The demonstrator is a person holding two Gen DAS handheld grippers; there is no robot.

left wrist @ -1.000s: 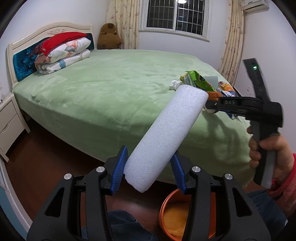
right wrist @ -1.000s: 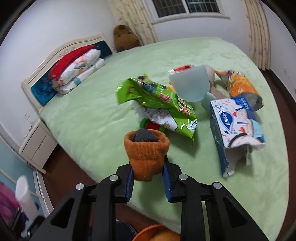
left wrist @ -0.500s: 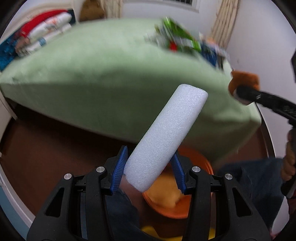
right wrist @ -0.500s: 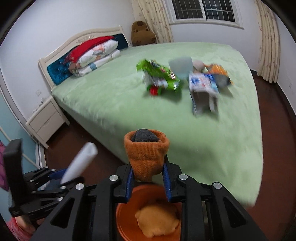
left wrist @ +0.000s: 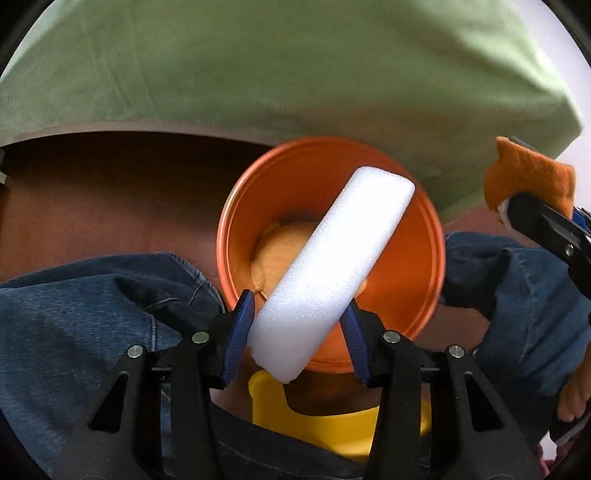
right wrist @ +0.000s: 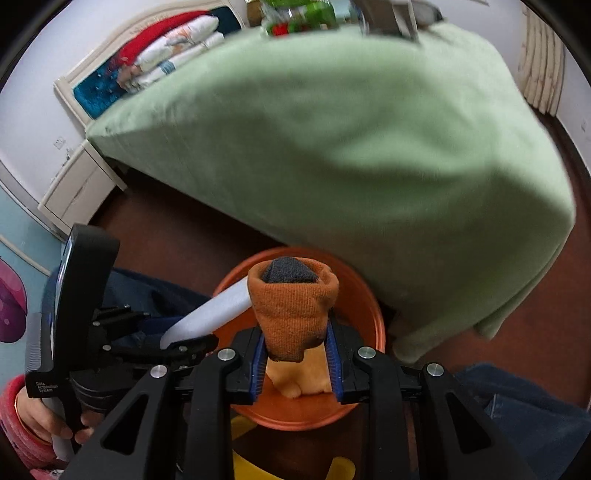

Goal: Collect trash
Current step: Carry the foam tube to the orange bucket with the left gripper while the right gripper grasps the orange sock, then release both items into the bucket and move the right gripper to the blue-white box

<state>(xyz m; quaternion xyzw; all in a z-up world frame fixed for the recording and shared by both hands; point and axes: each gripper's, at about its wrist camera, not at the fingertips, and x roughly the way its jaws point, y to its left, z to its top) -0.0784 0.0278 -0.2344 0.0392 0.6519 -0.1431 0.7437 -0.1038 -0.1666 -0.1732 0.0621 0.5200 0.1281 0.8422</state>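
Note:
My left gripper (left wrist: 298, 306) is shut on a white foam roll (left wrist: 340, 251), which slants up and right over the mouth of the orange bucket (left wrist: 229, 229) on the floor. A yellowish cloth (left wrist: 273, 251) lies in the bucket's bottom. My right gripper (right wrist: 295, 343) hangs over the same bucket (right wrist: 373, 314) with an orange sock (right wrist: 291, 310), grey inside, between its blue pads. Its jaws are opening, and the pads still touch the sock. The sock (left wrist: 532, 177) and the right gripper's tip show at the right edge of the left wrist view.
The bed with its green blanket (right wrist: 332, 129) rises right behind the bucket, with wrappers and a box (right wrist: 295, 18) on its far part. The person's jeans-clad legs (left wrist: 92, 314) flank the bucket. A yellow stool (left wrist: 332, 424) sits under me. A white nightstand (right wrist: 77, 184) stands at the left.
Both grippers have come down from the bed and tipped toward the floor, so the bucket now lies under the foam roll and the sock. Both items are still held.

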